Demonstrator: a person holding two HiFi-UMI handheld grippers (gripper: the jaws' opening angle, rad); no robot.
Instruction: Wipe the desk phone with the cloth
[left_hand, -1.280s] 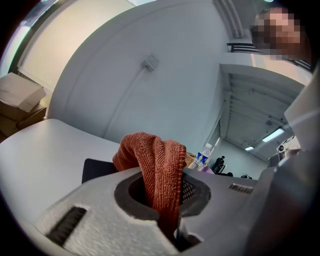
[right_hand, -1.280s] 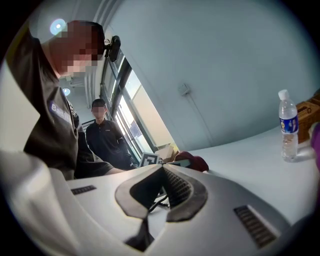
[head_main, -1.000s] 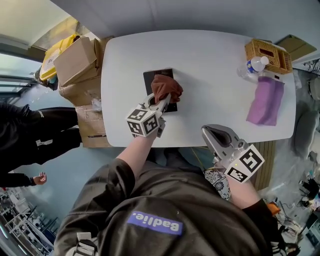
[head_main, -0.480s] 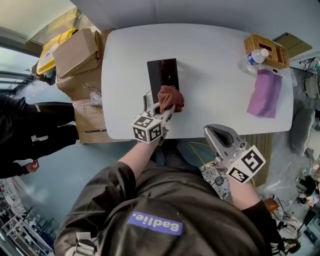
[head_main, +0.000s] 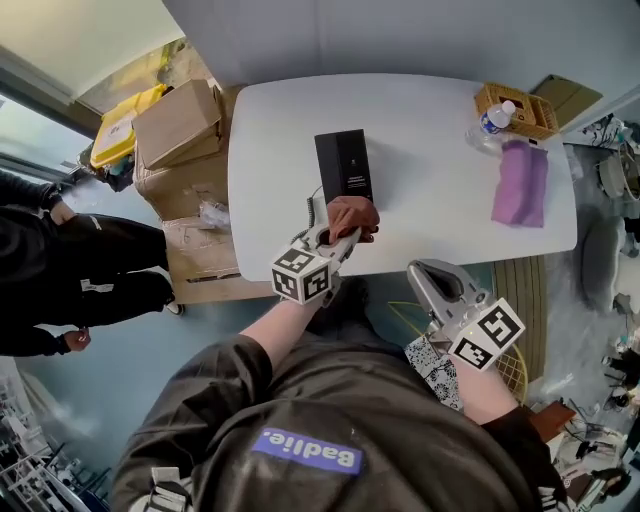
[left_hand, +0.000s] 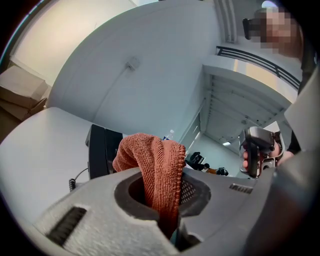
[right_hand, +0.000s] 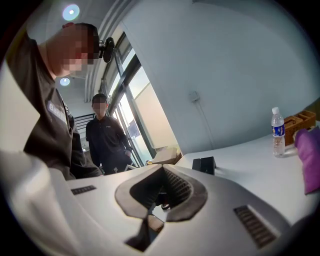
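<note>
My left gripper (left_hand: 166, 226) has its jaws clamped tight on the rust-red cloth (left_hand: 152, 167), which bunches up out of them in a folded hump. The cloth hangs at the near end of the desk phone (head_main: 344, 165); I cannot tell whether it touches it. The phone is a black slab lying flat on the white table (head_main: 430, 130), left of the middle and closer to the near edge than the far one, with its coiled cord (head_main: 312, 206) at its near left corner. My right gripper (right_hand: 148, 216) is off the table, just past the near edge, with its jaws together and nothing between them. At the table's far right corner stand a wicker basket (head_main: 515, 108) and a water bottle (head_main: 485, 125), with a purple cloth (head_main: 520, 183) lying just beside them along the right edge.
</note>
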